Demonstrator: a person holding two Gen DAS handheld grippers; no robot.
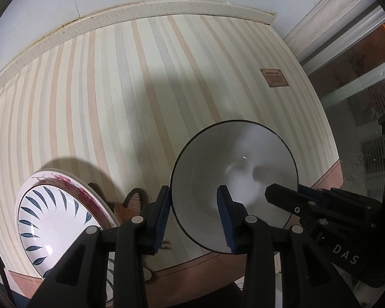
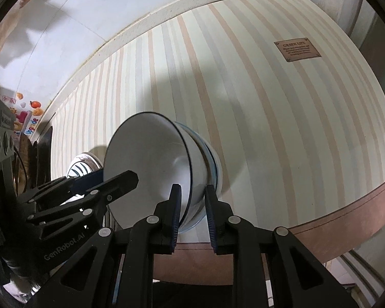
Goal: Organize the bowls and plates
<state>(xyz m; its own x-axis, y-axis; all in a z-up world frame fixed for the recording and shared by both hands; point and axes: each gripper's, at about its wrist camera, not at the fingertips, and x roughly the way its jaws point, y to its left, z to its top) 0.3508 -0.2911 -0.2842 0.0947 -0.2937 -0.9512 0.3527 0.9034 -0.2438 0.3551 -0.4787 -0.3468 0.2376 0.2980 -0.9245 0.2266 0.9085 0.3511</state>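
Plates [image 1: 56,220] sit stacked at the left counter [image 1: 115,89] edge. Left hand-held gripper [image 1: 196,220] is clenched on the white bowl's [image 1: 233,179] near rim, pointing steeply down. Right hand-held gripper [image 2: 192,215] pinches the opposite rim, also angled down. Looks like the bowl's being nested into the bowl [image 2: 214,164] underneath; next, both let go.

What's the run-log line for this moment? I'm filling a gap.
left gripper: shut on white bowl rim | right gripper: shut on bowl stack rim | plates: stacked beside
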